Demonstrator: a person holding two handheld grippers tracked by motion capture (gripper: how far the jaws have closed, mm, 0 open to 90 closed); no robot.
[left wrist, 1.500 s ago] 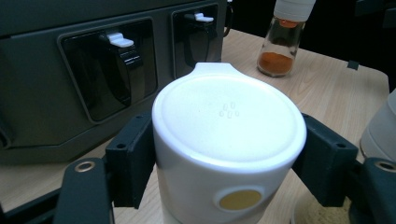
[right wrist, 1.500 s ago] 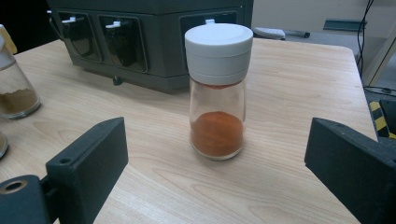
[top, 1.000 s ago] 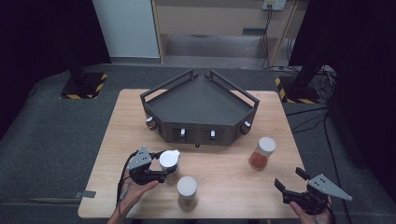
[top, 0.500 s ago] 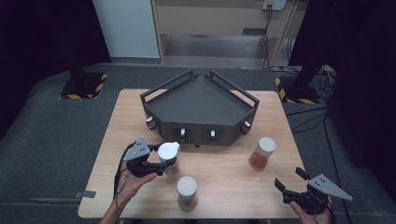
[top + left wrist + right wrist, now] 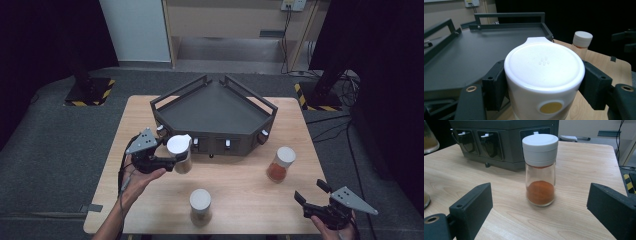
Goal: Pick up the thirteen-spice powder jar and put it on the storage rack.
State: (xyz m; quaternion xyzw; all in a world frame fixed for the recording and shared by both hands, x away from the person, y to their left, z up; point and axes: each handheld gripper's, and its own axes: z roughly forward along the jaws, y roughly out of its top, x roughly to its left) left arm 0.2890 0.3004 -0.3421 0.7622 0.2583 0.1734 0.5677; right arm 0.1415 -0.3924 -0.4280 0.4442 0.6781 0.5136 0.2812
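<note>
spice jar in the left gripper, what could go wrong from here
1. The left gripper holds the white-lidded spice jar just under its lid; if the smooth jar slips, it could drop onto the table.
2. The jar sits close to the dark tray; carried too low, it may knock the tray's rail.
3. The right gripper waits open near the orange spice jar; a careless move could tip it.
</note>
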